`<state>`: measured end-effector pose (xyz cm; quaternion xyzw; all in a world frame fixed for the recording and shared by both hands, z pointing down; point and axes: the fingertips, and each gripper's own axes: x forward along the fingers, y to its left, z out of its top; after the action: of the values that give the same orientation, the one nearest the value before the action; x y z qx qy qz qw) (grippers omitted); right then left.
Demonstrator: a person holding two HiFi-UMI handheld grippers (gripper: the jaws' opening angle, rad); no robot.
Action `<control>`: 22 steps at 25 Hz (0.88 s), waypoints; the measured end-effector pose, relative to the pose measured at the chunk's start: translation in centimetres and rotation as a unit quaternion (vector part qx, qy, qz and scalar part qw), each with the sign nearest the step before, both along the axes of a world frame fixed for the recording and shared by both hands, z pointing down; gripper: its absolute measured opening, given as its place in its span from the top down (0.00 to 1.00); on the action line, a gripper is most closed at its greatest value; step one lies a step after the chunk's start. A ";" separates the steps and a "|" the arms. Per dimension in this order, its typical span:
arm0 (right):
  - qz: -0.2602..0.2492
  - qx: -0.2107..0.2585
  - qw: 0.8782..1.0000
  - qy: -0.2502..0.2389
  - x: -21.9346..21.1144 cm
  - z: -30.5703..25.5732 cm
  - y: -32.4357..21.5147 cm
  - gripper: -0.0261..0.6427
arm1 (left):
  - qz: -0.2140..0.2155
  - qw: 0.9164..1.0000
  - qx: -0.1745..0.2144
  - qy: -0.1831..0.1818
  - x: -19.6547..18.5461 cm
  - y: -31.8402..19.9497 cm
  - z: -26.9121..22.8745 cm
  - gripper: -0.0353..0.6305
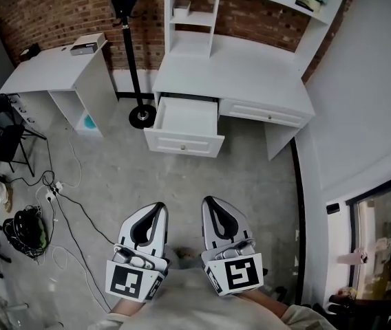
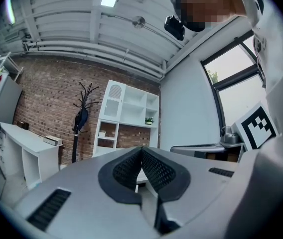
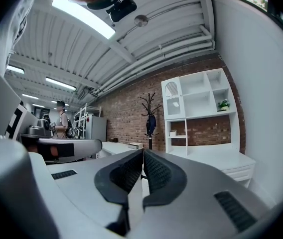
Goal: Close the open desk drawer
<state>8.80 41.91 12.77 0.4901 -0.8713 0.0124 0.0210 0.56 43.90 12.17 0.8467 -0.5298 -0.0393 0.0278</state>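
Note:
A white desk (image 1: 250, 74) stands against the brick wall, and its left drawer (image 1: 184, 126) is pulled out and looks empty. The right drawer (image 1: 262, 113) is pushed in. Both grippers are held close to my body, well short of the desk. My left gripper (image 1: 160, 206) is shut with nothing in it, and its jaws meet at the tips (image 2: 141, 149). My right gripper (image 1: 206, 202) is likewise shut and empty, its tips (image 3: 142, 151) pointing toward the desk.
A white shelf unit (image 1: 195, 12) rises on the desk. A black coat stand (image 1: 131, 47) is just left of the open drawer. A second white desk (image 1: 51, 67) and a black chair (image 1: 6, 133) are at left. Cables (image 1: 51, 191) lie on the concrete floor.

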 end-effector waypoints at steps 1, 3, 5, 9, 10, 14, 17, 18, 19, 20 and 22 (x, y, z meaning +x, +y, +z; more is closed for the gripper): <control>-0.002 -0.001 1.000 0.000 -0.1 0.0 -0.3 0.91 | -0.002 1.000 -0.002 0.000 -0.1 -0.3 0.0 0.92; -0.003 -0.003 1.000 0.001 -0.1 0.2 -0.9 0.91 | -0.003 1.000 -0.006 0.000 -0.1 -0.9 0.3 0.92; -0.002 -0.004 1.000 0.002 0.1 0.5 -1.4 0.91 | 0.000 1.000 -0.008 0.001 0.1 -1.6 0.6 0.92; 0.002 0.000 1.000 0.001 0.5 0.4 -2.9 0.91 | 0.009 1.000 -0.009 0.005 0.7 -3.5 0.8 0.92; 0.004 0.002 1.000 0.001 0.6 0.4 -3.4 0.91 | 0.012 1.000 -0.008 0.005 0.8 -4.0 0.8 0.92; 0.004 0.002 1.000 0.008 0.3 0.8 -5.4 0.91 | 0.024 1.000 -0.008 0.009 0.7 -6.5 1.1 0.92; 0.009 0.000 1.000 0.011 -0.3 0.9 -7.6 0.91 | 0.033 0.999 -0.008 0.009 0.3 -8.8 1.2 0.92; 0.009 0.001 1.000 0.014 -0.8 1.0 -8.4 0.91 | 0.035 0.999 -0.009 0.009 -0.1 -9.7 1.3 0.92; 0.008 0.002 1.000 0.016 -1.3 1.0 -9.3 0.91 | 0.036 0.999 -0.009 0.009 -0.6 -10.6 1.3 0.92; 0.007 0.001 1.000 0.017 -1.9 1.1 -10.3 0.91 | 0.037 0.999 -0.010 0.009 -1.1 -11.6 1.4 0.92; 0.009 0.000 1.000 0.014 -3.1 1.2 -12.4 0.91 | 0.040 0.999 -0.013 0.008 -2.1 -13.7 1.7 0.92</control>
<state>5.66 29.46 13.98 0.4981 -0.8665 0.0059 0.0329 -1.55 30.18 13.84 0.8667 -0.4954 -0.0380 0.0441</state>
